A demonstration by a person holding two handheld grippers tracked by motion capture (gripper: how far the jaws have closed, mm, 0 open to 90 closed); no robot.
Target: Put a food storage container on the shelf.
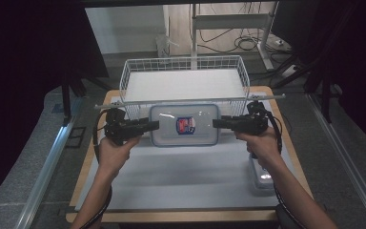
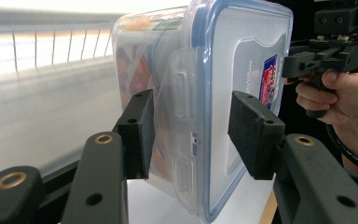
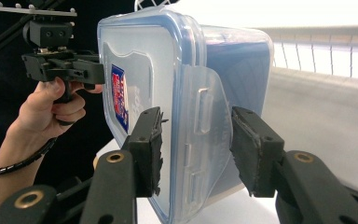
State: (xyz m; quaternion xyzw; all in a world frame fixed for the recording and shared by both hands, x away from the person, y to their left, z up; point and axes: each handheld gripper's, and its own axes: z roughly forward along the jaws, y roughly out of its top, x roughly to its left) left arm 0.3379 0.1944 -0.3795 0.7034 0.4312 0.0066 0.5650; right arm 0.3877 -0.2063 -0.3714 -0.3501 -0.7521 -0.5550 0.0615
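High view: clear lidded food container [image 1: 184,125] lies on the white table mat [image 1: 181,176], just before the wire basket [image 1: 185,81].
Left gripper [image 1: 148,126]: my jaws spread astride its left latch flap.
Right gripper [image 1: 220,123]: my jaws spread astride its right latch flap.

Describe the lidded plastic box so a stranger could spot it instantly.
Start at the white wire basket at the table's far side. Directly in front of it, between the two black grippers, lies the clear rectangular plastic container. Its blue-rimmed lid with a red-and-blue sticker sets it apart.
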